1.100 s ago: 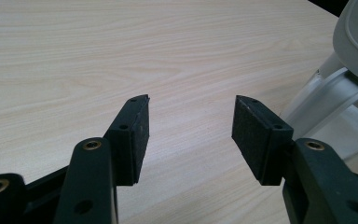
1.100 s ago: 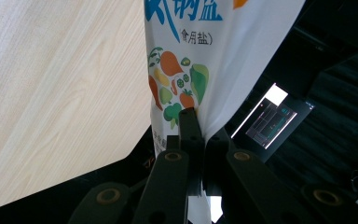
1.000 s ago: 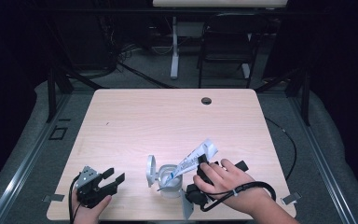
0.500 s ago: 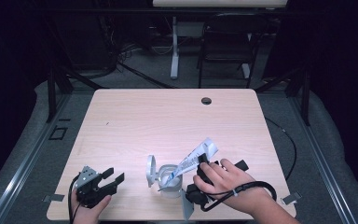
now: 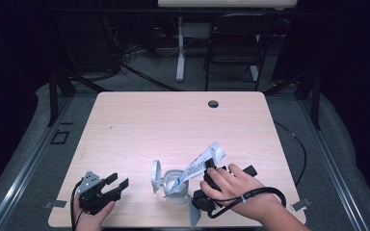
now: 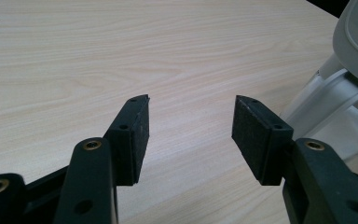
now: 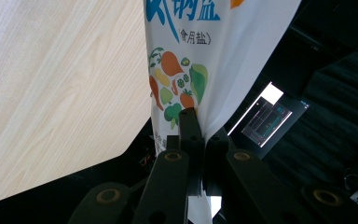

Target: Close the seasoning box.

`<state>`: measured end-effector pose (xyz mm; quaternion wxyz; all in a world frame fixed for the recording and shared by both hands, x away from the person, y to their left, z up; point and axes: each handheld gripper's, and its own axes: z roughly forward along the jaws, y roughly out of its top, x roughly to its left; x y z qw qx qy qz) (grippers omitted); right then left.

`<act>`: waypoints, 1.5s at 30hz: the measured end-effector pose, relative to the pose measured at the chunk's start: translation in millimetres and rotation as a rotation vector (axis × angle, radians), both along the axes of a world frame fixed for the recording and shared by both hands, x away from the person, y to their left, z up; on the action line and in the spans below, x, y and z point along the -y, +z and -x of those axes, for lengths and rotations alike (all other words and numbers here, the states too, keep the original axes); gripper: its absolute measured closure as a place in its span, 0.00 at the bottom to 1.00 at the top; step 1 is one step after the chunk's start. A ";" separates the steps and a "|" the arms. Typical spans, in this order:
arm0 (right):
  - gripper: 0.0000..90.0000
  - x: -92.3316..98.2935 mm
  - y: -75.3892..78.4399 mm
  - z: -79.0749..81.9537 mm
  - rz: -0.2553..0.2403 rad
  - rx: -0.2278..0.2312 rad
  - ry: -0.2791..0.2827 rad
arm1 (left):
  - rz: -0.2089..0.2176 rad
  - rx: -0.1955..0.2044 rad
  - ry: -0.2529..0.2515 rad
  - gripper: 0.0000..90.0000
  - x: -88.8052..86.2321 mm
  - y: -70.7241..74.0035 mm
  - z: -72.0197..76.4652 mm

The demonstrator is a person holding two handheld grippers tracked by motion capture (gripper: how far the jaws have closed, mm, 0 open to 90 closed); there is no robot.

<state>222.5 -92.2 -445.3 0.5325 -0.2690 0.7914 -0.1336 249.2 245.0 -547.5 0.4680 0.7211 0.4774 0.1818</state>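
Lab: bare table (image 5: 173, 125) (dark surrounds).

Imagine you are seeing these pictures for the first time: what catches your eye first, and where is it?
First comes the white salt bag with blue print, near the table's front edge, tilted mouth-down into the pale container with its lid flipped up. The right tongs are pinched shut on the bag's edge, beside its printed vegetables. At the front left corner, the left tongs rest open with nothing between them.
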 end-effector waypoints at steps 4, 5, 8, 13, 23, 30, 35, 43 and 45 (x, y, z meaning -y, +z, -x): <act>1.00 0.6 -0.9 0.5 -0.011 -0.011 -0.016 | 0.001 0.000 0.001 0.52 -0.2 -0.2 -0.1; 1.00 0.9 -1.5 0.2 -0.013 -0.006 -0.009 | -0.003 -0.008 -0.004 0.52 -0.9 0.3 0.1; 1.00 1.4 -2.6 -0.1 -0.026 -0.016 -0.006 | -0.003 -0.009 -0.003 0.52 -1.1 0.0 0.2; 1.00 1.7 -2.5 -0.4 -0.056 -0.036 -0.025 | -0.005 -0.013 -0.003 0.52 -0.8 -0.5 0.3; 1.00 3.2 -3.8 -1.0 -0.108 -0.079 -0.048 | -0.003 -0.012 -0.001 0.52 -0.9 -1.1 0.5; 1.00 4.9 -2.3 -2.1 -0.136 -0.098 -0.073 | 0.001 -0.006 0.008 0.52 -0.7 -2.6 0.1; 1.00 8.3 -3.7 -4.9 -0.189 -0.138 -0.086 | -0.005 -0.014 0.003 0.52 -0.6 -2.9 0.2; 1.00 15.4 -5.4 -8.9 -0.275 -0.182 -0.109 | -0.006 -0.016 0.002 0.52 0.1 -3.9 -0.3; 1.00 17.6 -6.5 -10.0 -0.306 -0.194 -0.113 | -0.006 -0.017 0.002 0.52 0.2 -4.2 -0.4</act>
